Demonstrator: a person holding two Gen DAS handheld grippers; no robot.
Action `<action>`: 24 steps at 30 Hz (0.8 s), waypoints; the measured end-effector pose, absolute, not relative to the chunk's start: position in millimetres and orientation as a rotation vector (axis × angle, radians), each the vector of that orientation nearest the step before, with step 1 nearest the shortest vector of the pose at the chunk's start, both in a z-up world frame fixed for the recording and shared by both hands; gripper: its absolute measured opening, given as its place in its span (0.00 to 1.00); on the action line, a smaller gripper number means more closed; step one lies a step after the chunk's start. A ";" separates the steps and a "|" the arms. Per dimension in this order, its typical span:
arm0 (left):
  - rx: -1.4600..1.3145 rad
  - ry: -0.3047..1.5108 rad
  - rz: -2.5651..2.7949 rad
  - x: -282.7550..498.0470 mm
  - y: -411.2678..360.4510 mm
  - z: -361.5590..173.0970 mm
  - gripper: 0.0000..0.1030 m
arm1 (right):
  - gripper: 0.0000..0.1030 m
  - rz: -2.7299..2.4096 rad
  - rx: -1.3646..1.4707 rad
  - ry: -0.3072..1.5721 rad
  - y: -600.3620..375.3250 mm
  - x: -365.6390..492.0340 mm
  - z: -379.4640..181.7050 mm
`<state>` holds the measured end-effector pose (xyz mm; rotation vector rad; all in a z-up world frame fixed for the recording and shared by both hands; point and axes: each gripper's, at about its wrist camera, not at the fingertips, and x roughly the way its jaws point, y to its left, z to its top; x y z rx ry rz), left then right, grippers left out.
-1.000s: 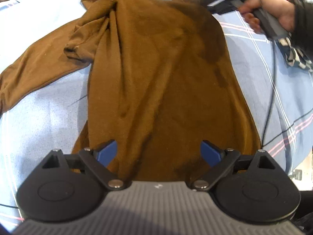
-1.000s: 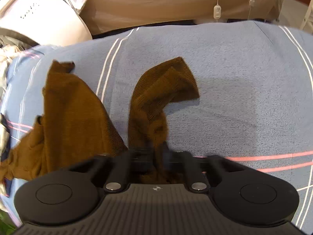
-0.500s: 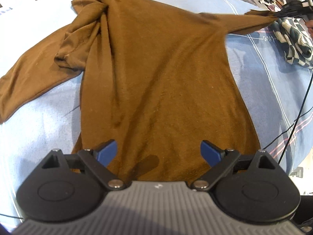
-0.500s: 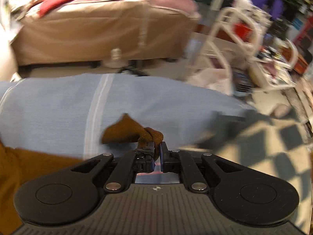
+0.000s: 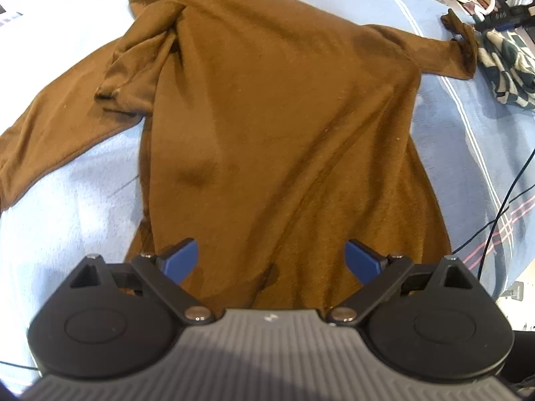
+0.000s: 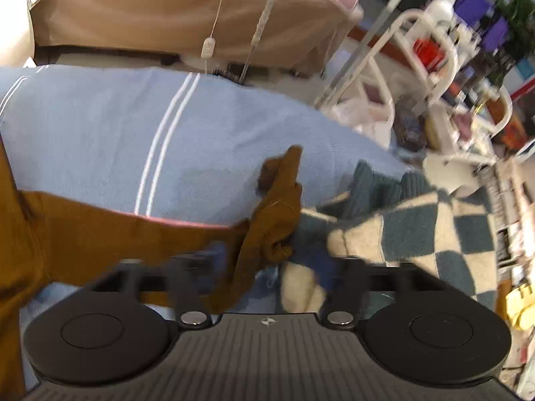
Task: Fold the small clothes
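A brown long-sleeved shirt (image 5: pixel 284 127) lies spread on the light blue bed cover (image 5: pixel 67 220). Its left sleeve (image 5: pixel 50 110) runs out to the left, and fabric is bunched near that shoulder. My left gripper (image 5: pixel 271 260) hangs open over the hem, blue pads (image 5: pixel 180 260) wide apart, holding nothing. The right sleeve (image 6: pixel 117 234) stretches straight out sideways. Its cuff (image 6: pixel 281 207) sits loose between the blurred fingers of my right gripper (image 6: pixel 267 267), whose jaws are opening and do not press on it.
A blue-and-cream checked garment (image 6: pixel 418 230) lies right beside the cuff, at the bed's edge. Black cables (image 5: pixel 495 227) cross the cover on the right. Beyond the bed stand a white rack (image 6: pixel 434 67) and a tan-covered bed (image 6: pixel 167 10).
My right gripper carried the sleeve out to the right and pulled it straight, then its jaws parted and released the cuff. The left gripper stayed open over the hem.
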<state>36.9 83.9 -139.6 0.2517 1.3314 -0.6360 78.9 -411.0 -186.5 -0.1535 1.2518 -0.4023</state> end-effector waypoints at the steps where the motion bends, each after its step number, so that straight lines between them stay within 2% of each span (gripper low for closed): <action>1: 0.250 1.334 -0.633 36.8 84.4 -140.2 0.94 | 1.00 -0.409 -0.162 1.206 -404.2 78.5 -180.1; 4: 0.255 1.343 -0.634 36.4 84.8 -141.7 0.94 | 1.00 -0.244 -0.041 1.118 -385.1 87.8 -170.5; 8: 0.287 1.329 -0.642 34.1 84.1 -139.9 0.95 | 1.00 -0.020 0.157 1.162 -355.2 122.8 -196.4; 10: 0.305 1.325 -0.640 30.7 84.7 -137.6 0.96 | 0.89 0.040 0.169 1.203 -338.1 143.1 -217.5; 12: 0.313 1.331 -0.631 26.7 87.4 -135.7 0.97 | 0.57 0.105 0.147 1.246 -319.3 163.4 -237.7; 13: 0.312 1.337 -0.623 25.1 89.5 -135.3 0.97 | 0.55 0.129 0.136 1.269 -313.5 172.6 -247.6; 19: 0.264 1.368 -0.558 20.8 105.3 -136.7 0.98 | 0.56 0.305 0.134 1.389 -275.1 189.0 -277.4; 24: 0.243 1.381 -0.550 22.6 105.7 -140.0 0.98 | 0.56 0.341 0.030 1.385 -261.5 178.8 -278.6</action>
